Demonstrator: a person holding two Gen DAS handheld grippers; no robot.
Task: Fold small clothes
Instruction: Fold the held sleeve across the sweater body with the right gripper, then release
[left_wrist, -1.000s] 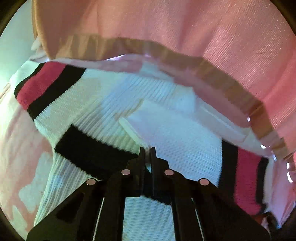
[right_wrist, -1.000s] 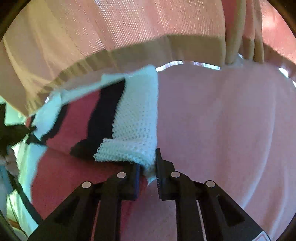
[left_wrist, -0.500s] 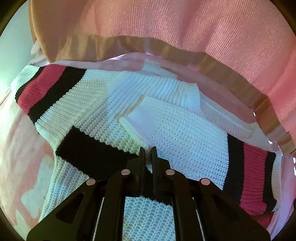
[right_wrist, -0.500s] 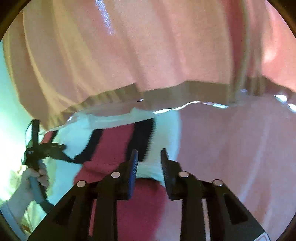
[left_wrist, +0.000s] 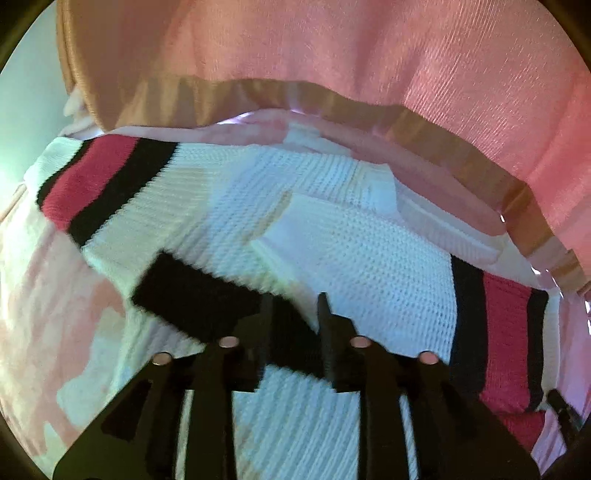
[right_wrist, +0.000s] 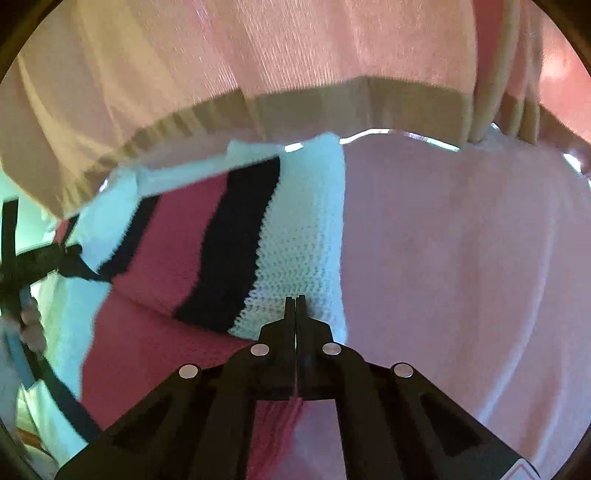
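Your left hand-held gripper (left_wrist: 293, 314) is parted, empty, above the striped knit sweater (left_wrist: 369, 258) spread on the pink bedspread (right_wrist: 461, 258). Your right hand-held gripper (right_wrist: 295, 301) is closed, pinching red fabric at the sweater's edge.

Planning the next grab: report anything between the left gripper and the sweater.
Nothing visible. The left gripper is open right over the sweater, jaws apart above its black stripe, with only knit showing between them.

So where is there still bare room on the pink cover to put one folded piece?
Bare pink cover lies right of the striped sweater, up to the curtain hem. The left wrist view is crowded: the sweater fills the middle, leaving a strip at its left edge.
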